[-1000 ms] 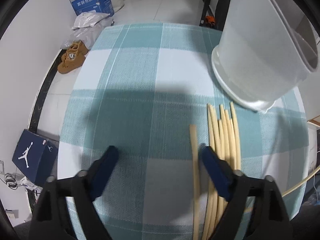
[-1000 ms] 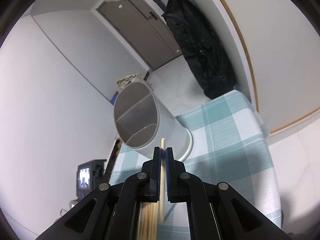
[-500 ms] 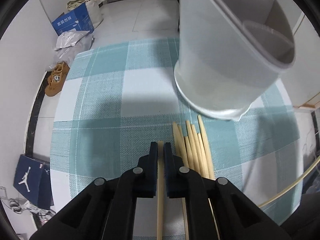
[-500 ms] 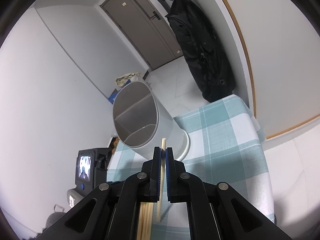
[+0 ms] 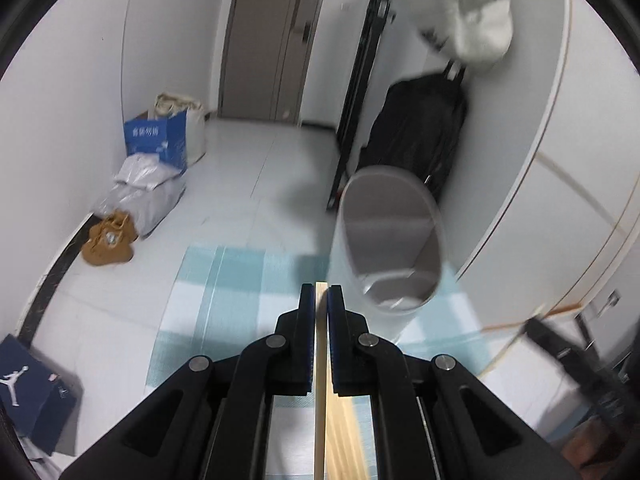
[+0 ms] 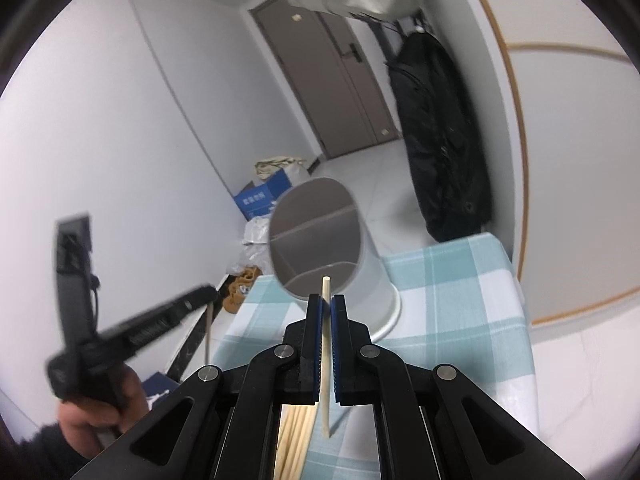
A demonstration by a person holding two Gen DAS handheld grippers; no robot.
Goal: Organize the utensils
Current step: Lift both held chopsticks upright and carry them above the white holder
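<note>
Left gripper: my left gripper is clamped on one chopstick, which runs back between the blue pads toward me.
Right gripper: my right gripper is pinched tight on a second chopstick, its tip poking out just past the pads.
What changed: a second ago my left jaws stood wide over the loose chopsticks on the checked tablecloth; they have since closed on one and I have lifted it off the cloth.
Holder: the white divided utensil holder stands upright on the cloth ahead of both grippers, mouth open toward me.
Remaining pile: more chopsticks lie below my right gripper.
Meaning: I judge both sticks are ready to drop in.
</note>
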